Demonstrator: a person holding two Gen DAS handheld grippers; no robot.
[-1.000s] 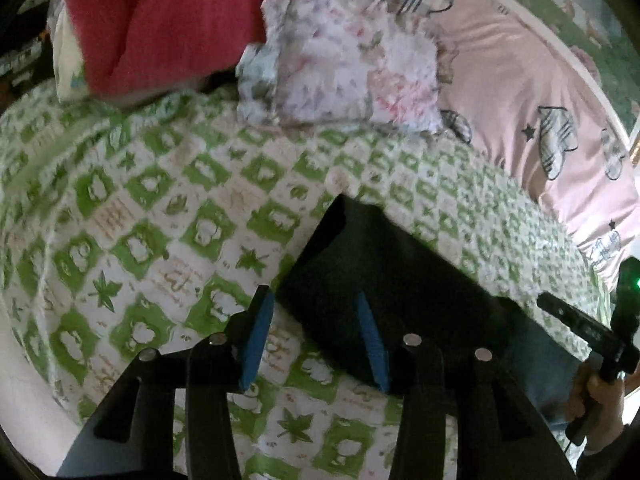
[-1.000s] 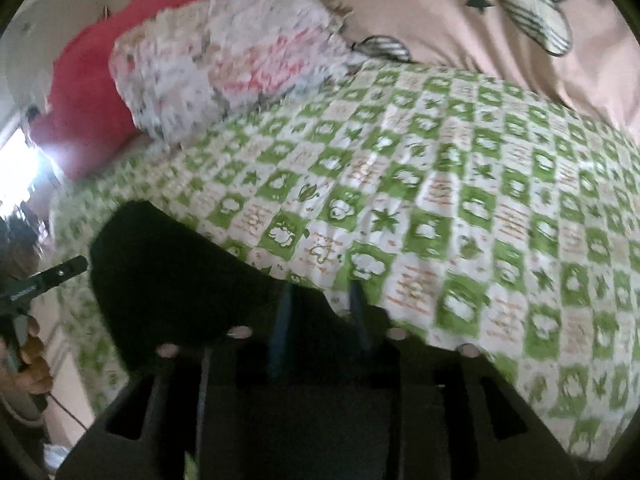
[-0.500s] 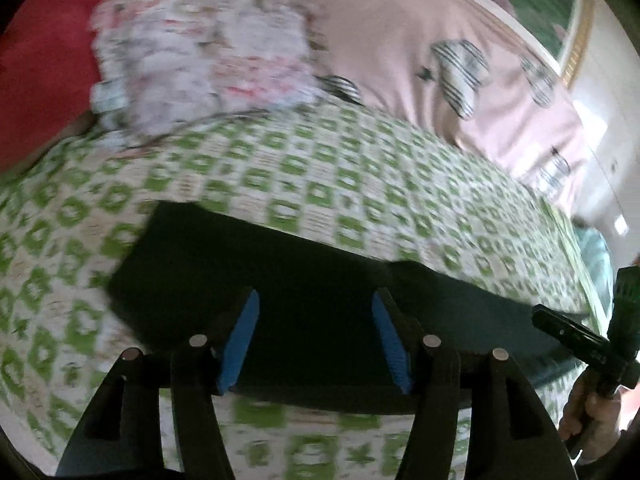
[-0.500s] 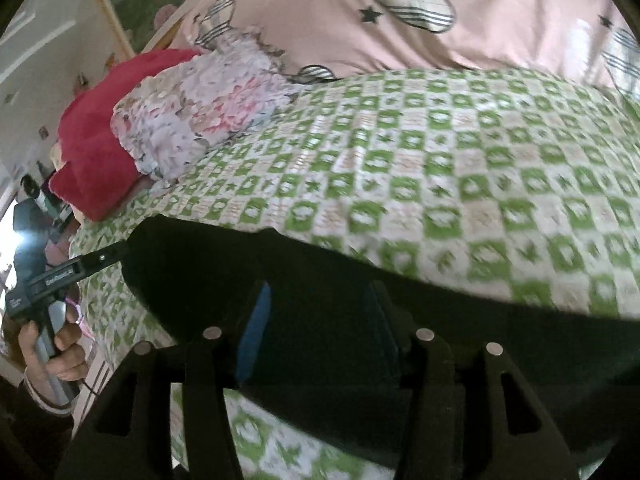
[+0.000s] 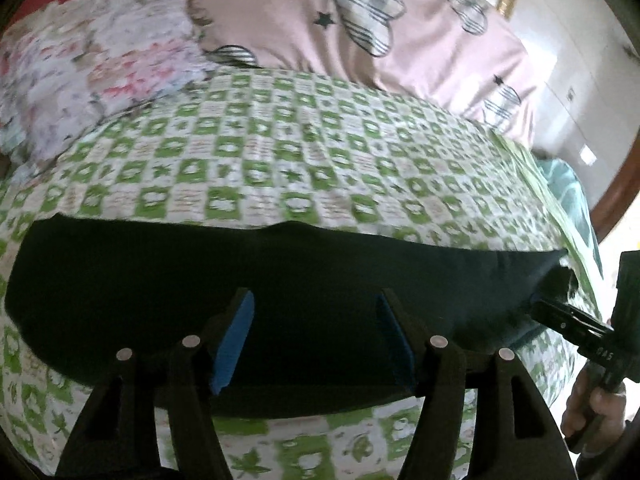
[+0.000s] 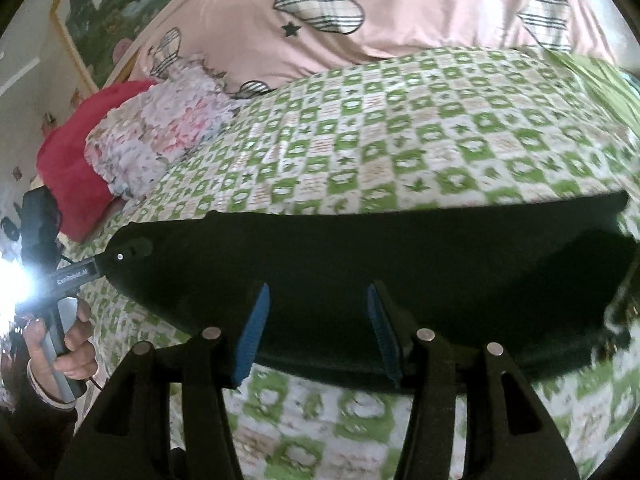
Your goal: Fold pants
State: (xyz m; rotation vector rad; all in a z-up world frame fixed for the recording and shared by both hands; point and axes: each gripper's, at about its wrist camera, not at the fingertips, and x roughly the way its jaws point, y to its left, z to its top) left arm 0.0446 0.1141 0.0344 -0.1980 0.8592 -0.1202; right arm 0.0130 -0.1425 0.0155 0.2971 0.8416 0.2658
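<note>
The dark pants [image 5: 280, 280] lie folded in a long flat band across the green-checked bedspread [image 5: 320, 152]; they also show in the right wrist view [image 6: 380, 256]. My left gripper [image 5: 316, 300] is open, its blue-padded fingers [image 5: 236, 332] hovering over the near edge of the pants, holding nothing. My right gripper [image 6: 318, 294] is open too, above the pants' near edge, empty. Each gripper shows at the pants' end in the other's view: the right one [image 5: 560, 316] and the left one [image 6: 120, 256].
A floral pillow [image 5: 92, 68] and a red blanket [image 6: 68, 160] lie at the left head of the bed. A pink quilt with heart patterns [image 5: 360, 24] runs along the far side. The bed's edge drops off at the right [image 5: 576, 216].
Both grippers have let go and opened, and swung to face across the bed. The pants now lie flat in a long band instead of bunched under the fingers.
</note>
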